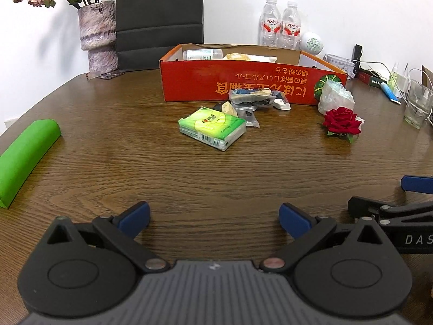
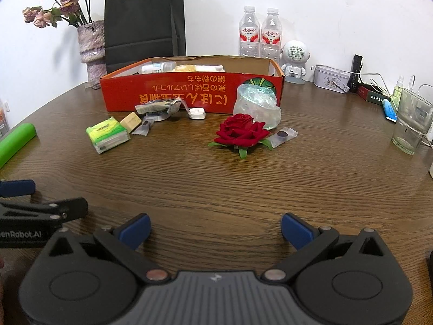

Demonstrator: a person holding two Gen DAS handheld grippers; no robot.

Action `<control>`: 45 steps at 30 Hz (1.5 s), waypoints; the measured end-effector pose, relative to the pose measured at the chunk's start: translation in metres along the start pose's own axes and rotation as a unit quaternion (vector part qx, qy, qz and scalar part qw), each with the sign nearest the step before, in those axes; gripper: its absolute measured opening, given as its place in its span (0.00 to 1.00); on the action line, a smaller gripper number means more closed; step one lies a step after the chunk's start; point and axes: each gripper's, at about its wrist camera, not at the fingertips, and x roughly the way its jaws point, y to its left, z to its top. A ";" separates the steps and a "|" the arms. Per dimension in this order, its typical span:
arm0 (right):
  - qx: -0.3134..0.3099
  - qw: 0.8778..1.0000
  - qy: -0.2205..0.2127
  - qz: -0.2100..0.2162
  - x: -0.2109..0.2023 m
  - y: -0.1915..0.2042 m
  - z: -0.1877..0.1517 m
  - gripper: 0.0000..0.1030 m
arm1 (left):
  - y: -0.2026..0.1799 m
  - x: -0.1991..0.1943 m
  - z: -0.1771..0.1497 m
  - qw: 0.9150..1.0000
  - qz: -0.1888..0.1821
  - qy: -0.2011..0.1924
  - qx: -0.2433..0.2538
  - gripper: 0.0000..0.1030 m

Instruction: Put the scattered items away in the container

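Observation:
A red cardboard box [image 1: 243,82] [image 2: 173,92] stands open at the table's middle back, with a bottle and pale items inside. In front of it lie a green tissue pack [image 1: 212,128] [image 2: 107,135], a tan eraser-like block [image 2: 130,121], small dark sachets [image 1: 250,116] [image 2: 282,135], a crumpled packet [image 1: 253,98] [image 2: 158,107], a white clip [image 1: 282,105] [image 2: 196,113], a clear plastic bag [image 1: 335,96] [image 2: 257,105] and a red rose [image 1: 341,121] [image 2: 242,132]. My left gripper [image 1: 213,218] and right gripper [image 2: 216,228] are open and empty, low over the near table, well short of the items.
A green roll [image 1: 24,157] [image 2: 15,142] lies at the left edge. A vase of dried flowers [image 1: 97,38], a black bag [image 2: 143,21], two water bottles [image 2: 259,33], a white speaker [image 2: 295,57], a tin, cables and a glass [image 2: 411,123] line the back and right.

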 end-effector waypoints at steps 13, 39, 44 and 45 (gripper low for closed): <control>0.000 1.000 0.001 -0.001 0.002 0.000 0.001 1.00 | 0.000 0.000 0.001 1.000 -0.004 -0.003 -0.001 1.00; -0.022 0.997 -0.010 0.072 0.055 -0.022 0.067 0.43 | 0.044 0.043 0.072 0.993 -0.115 -0.030 0.011 0.63; 0.000 0.991 -0.060 0.117 0.015 -0.030 0.107 0.43 | 0.062 0.031 0.149 0.989 -0.104 -0.082 -0.059 0.64; 0.001 0.990 -0.073 0.119 0.012 -0.032 0.125 0.43 | 0.062 0.042 0.168 0.989 -0.098 -0.082 -0.069 0.64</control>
